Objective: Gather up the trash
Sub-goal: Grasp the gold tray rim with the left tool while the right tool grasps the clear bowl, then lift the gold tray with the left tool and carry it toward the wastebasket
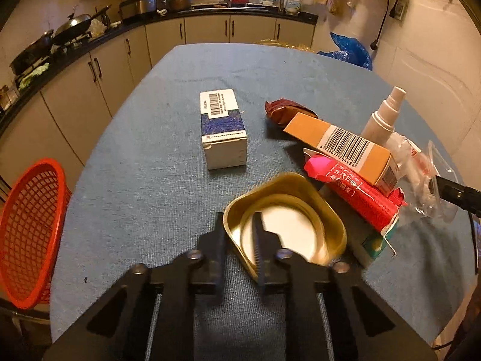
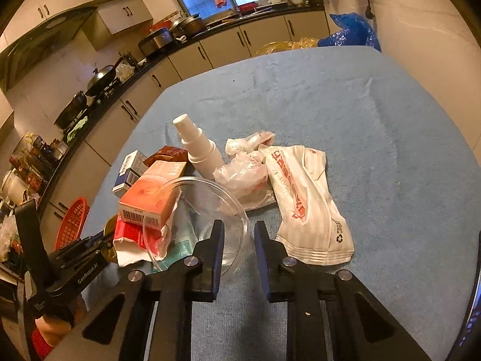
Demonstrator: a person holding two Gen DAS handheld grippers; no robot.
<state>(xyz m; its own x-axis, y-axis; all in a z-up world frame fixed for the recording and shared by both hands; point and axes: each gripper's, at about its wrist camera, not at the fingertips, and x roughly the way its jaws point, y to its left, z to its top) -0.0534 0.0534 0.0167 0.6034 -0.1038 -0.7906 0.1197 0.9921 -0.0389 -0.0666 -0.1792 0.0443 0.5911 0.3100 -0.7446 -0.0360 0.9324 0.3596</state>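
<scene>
Straddling one wall of the gold tin (image 1: pixel 285 228), the left gripper (image 1: pixel 240 240) is recorded in the left wrist view: one finger stands outside the near-left wall, the other inside the hollow, and the jaws are narrowly parted with the wall between them; whether the pads actually press it cannot be told.

- Tin: open side up, nothing seen inside but its pale floor. Long axis runs roughly across the jaws.
- Beyond the tin: a white and blue box (image 1: pixel 222 129), lying flat, well apart.
- Right of the tin: an orange carton (image 1: pixel 342 147) resting on a red wrapper (image 1: pixel 360 198), a white spray bottle (image 1: pixel 381 117) and a brown packet (image 1: pixel 285 109) behind them.
- Left of the tin, off the table edge: a red basket (image 1: pixel 30 231); nothing can be seen in it, though its bottom is hidden. It is judged the likely receptacle, and the left hand is the nearer to it.

Right wrist view:

- Right gripper (image 2: pixel 239 240): jaws partly open, a clear plastic bowl (image 2: pixel 207 219) rim lying between the fingers; contact cannot be confirmed. Bowl holds nothing.
- Right of the bowl: a white pouch (image 2: pixel 306 198), lying lengthwise away from the jaws; crumpled clear plastic (image 2: pixel 243 171) behind.
</scene>
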